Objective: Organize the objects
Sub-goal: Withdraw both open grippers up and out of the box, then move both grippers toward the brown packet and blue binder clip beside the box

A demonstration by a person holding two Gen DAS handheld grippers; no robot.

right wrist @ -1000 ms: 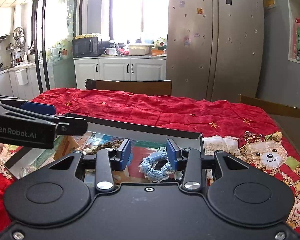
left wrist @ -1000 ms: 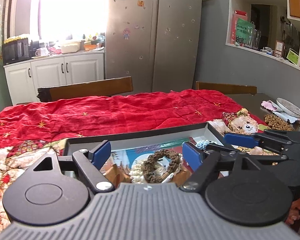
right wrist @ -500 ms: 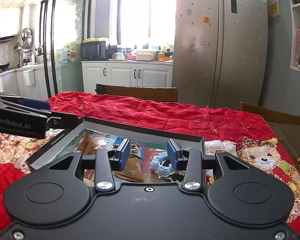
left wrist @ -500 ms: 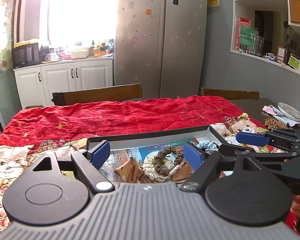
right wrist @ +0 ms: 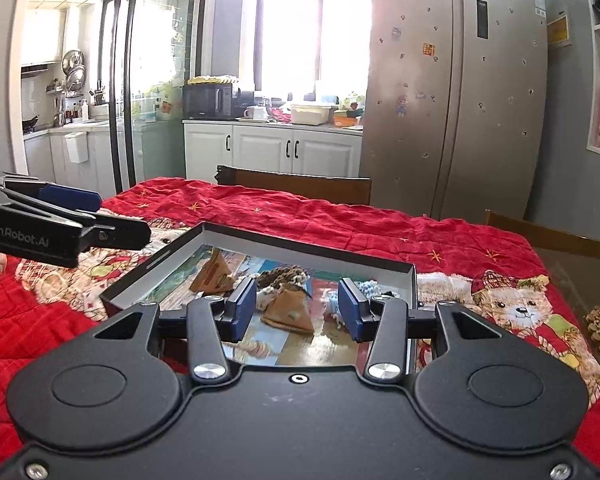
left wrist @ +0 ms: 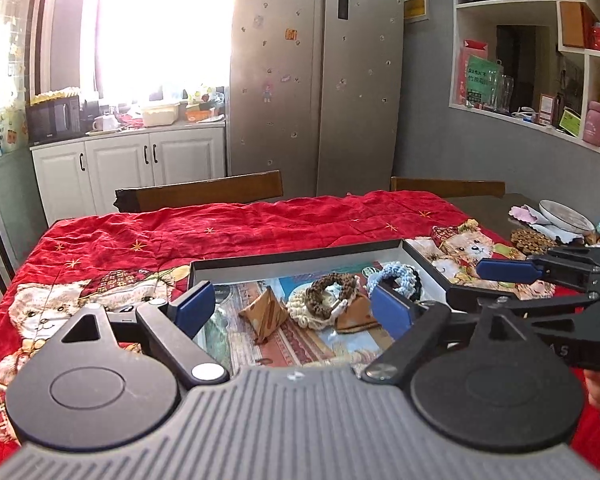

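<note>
Both tongs have drawn back and risen since 1 second ago, so more of the tray (left wrist: 292,266) shows. Left tongs (left wrist: 290,308) are spread wide with nothing between the pads; right tongs (right wrist: 298,308) are parted too, empty. On the tray, toward the worktop's right edge over the red cloth (left wrist: 220,232), lie 2 brown triangular pieces (left wrist: 264,314), a brown ring (left wrist: 328,294) and a blue ring (left wrist: 396,276).

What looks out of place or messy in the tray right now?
In the tray, the brown scrunchie lies piled on the cream one, partly over a tan triangular pouch. The blue scrunchie sits apart. Nothing spilled or damaged.
</note>
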